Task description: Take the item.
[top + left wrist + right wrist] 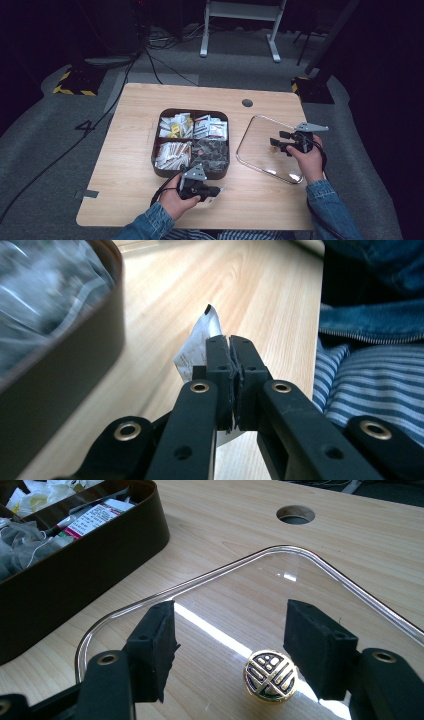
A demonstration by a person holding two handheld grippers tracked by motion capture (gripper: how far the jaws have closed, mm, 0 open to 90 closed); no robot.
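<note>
1. Between the black jaws of the left gripper [231, 347], pressed together, sits a small white sachet [200, 340]; its free end sticks out past the tips toward 11 o'clock in the left gripper view, over bare wood.
2. At about 6 o'clock on the table in the high view, that left gripper [212, 191] lies low in the person's left hand [172, 199], just beside the near wall of the box.
3. Over the clear lid [310, 575] hangs the right gripper [227, 645], its jaws spread wide and gripping nothing (the gold-and-black knob [270, 675] lies between the two pads, touched by neither as far as can be seen).
4. At 3 o'clock on the table, the right gripper [280, 143] in the right hand [309, 161] points toward 9 o'clock above that glass lid [257, 130], which lies flat on the wood, apart from the box.
5. Central on the wooden table [135, 130] stands the dark brown box [156, 150], four compartments: yellow-marked packets at 10 o'clock, red-and-white ones at 2, pale sachets at 7, dark grey pouches at 5.
6. Beyond the table edge, cables cross the grey floor [45, 135].
</note>
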